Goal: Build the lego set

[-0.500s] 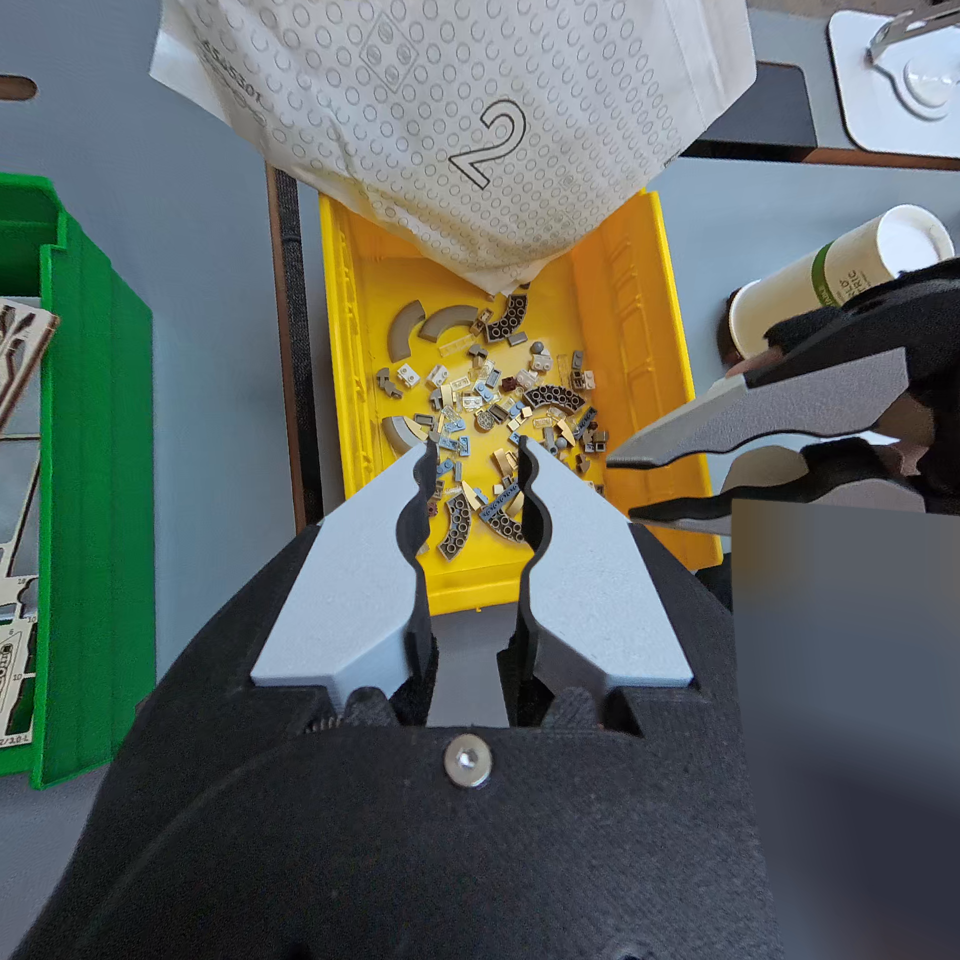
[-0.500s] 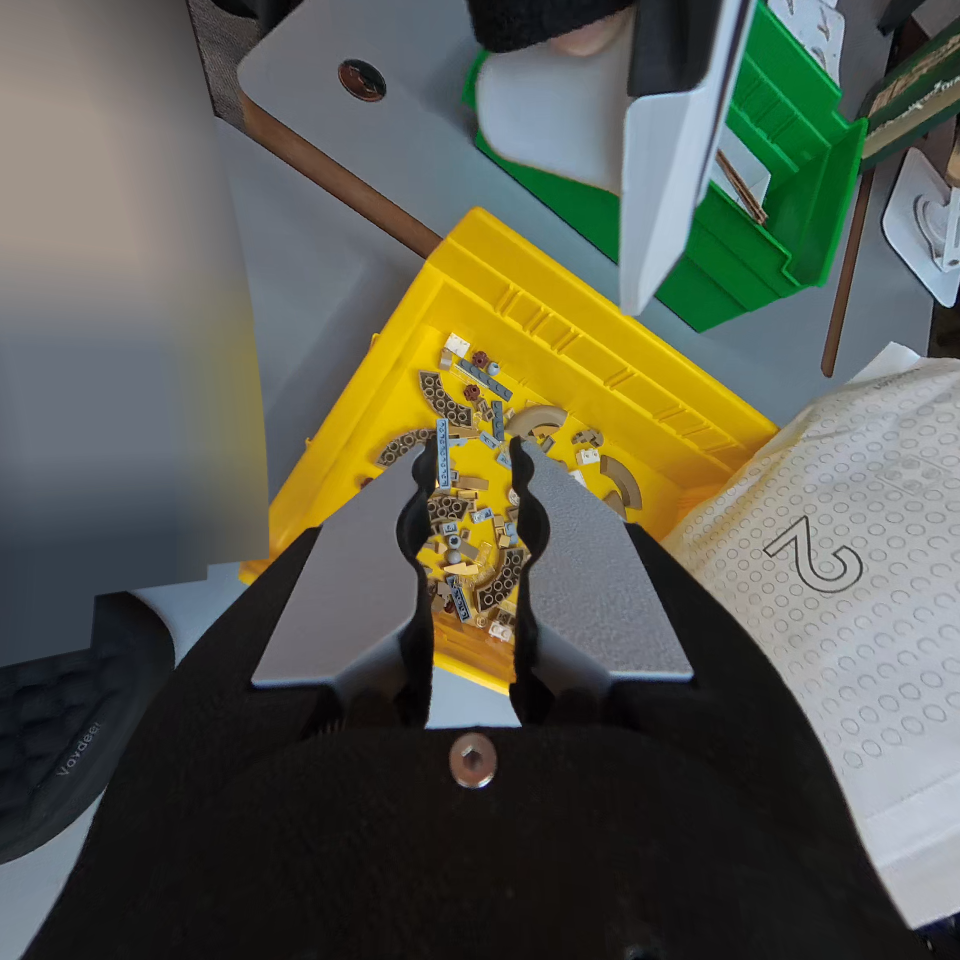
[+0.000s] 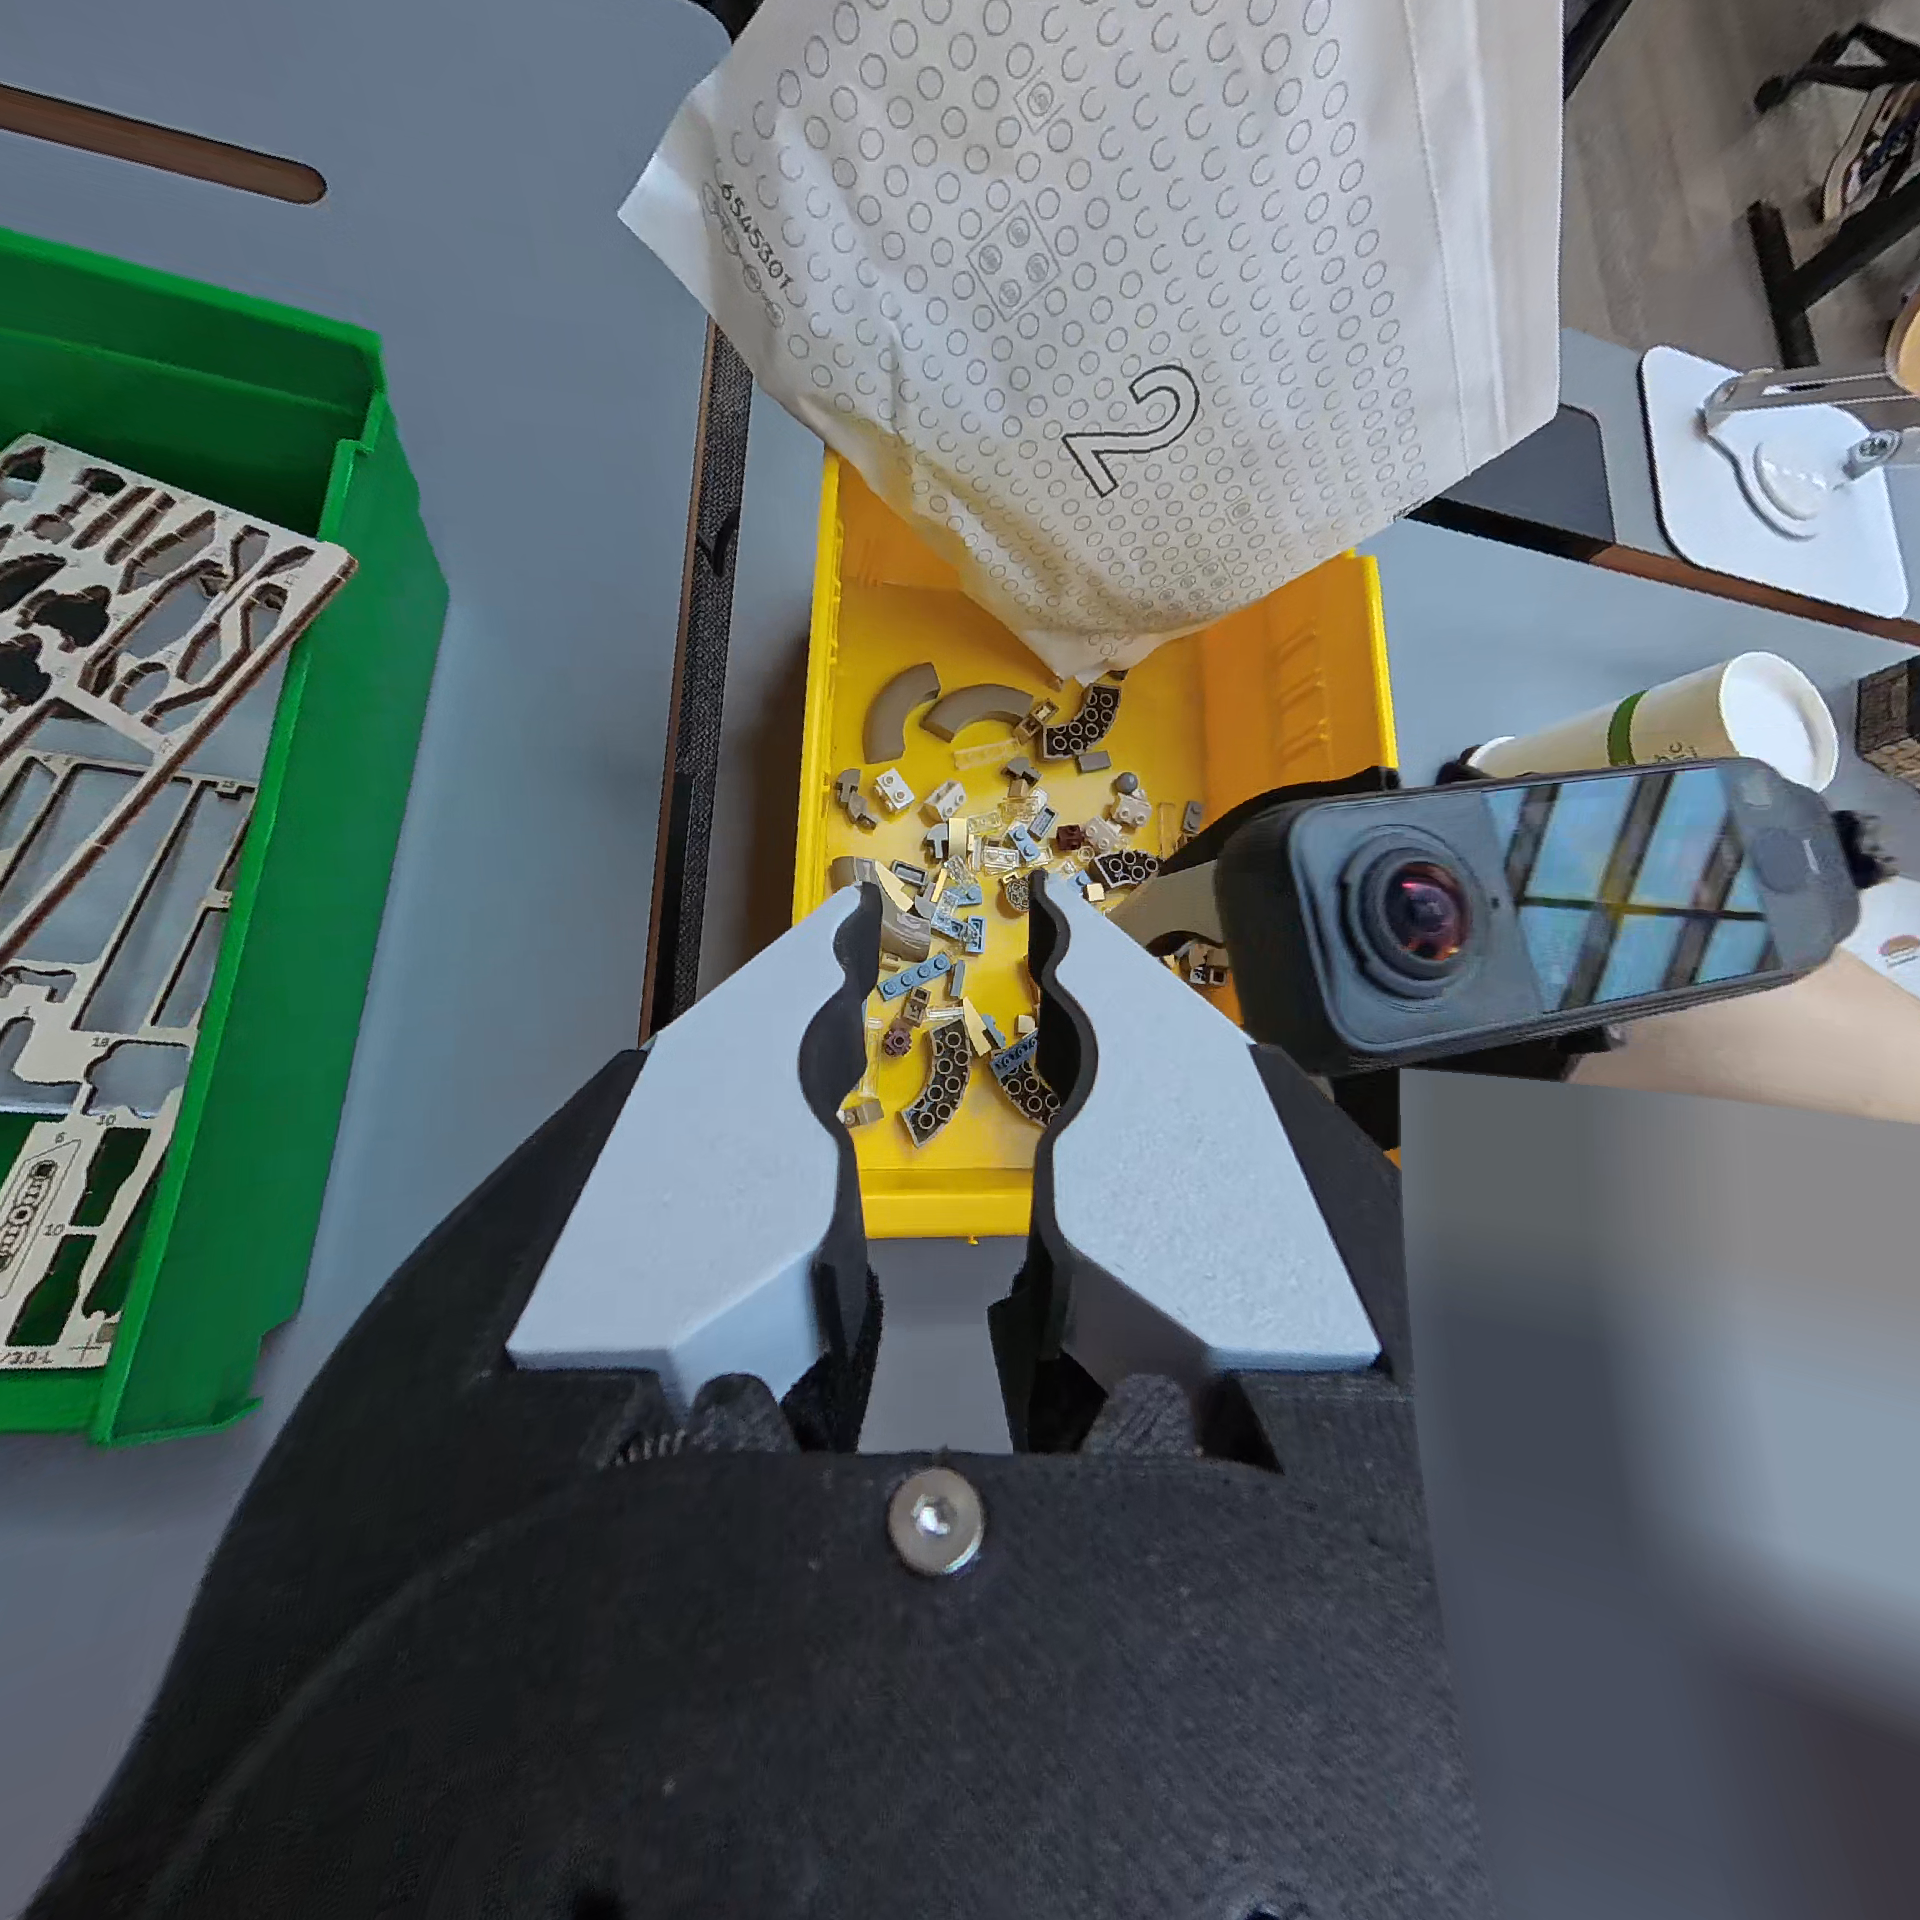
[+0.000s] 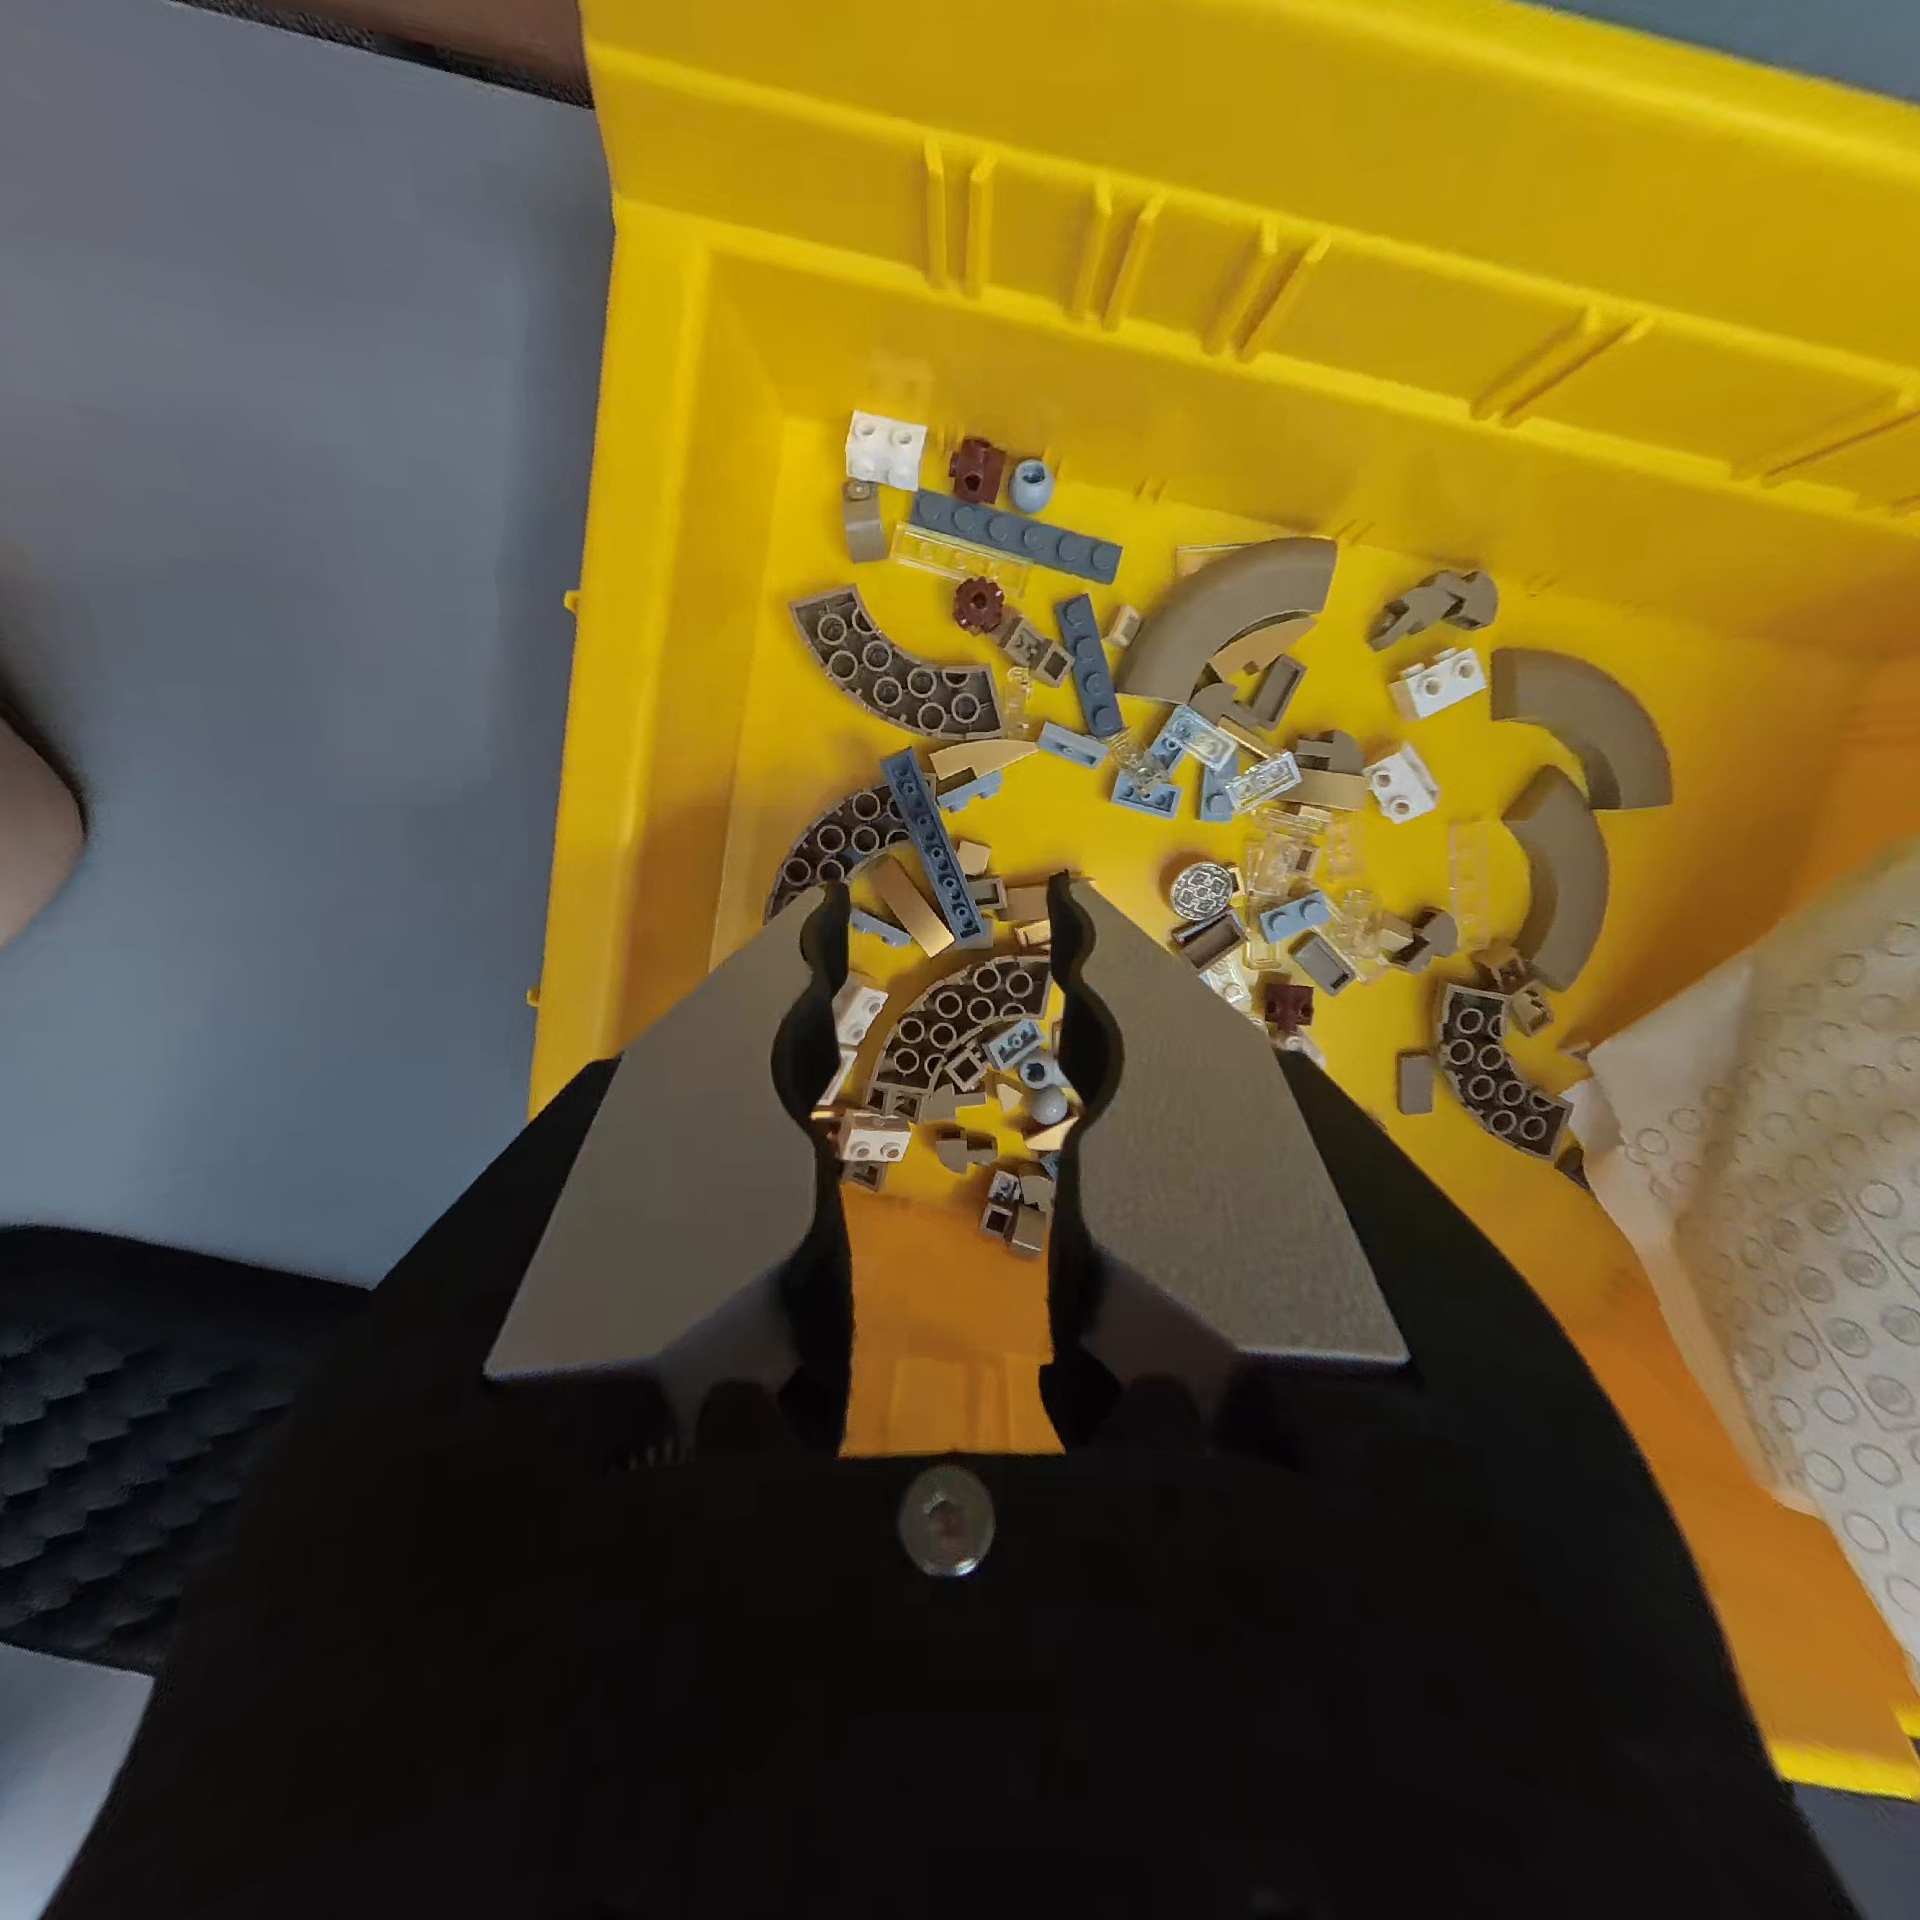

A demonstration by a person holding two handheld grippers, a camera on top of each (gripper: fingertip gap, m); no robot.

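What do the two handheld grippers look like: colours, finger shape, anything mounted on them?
Both look alike: a black textured body with one silver screw, and two grey wedge-shaped fingers with wavy black inner pads. That holds for the left gripper and the right gripper. The left wrist view shows a black wide-angle camera on the right one.

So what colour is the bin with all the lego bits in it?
Bright yellow bin; the right wrist view shows it best.

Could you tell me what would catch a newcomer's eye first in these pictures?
The yellow bin at the centre, with small lego pieces strewn over its floor. A white paper bag droops over its far end, and a green bin stands to its left. The right hand-held gripper hangs open low over the pieces.
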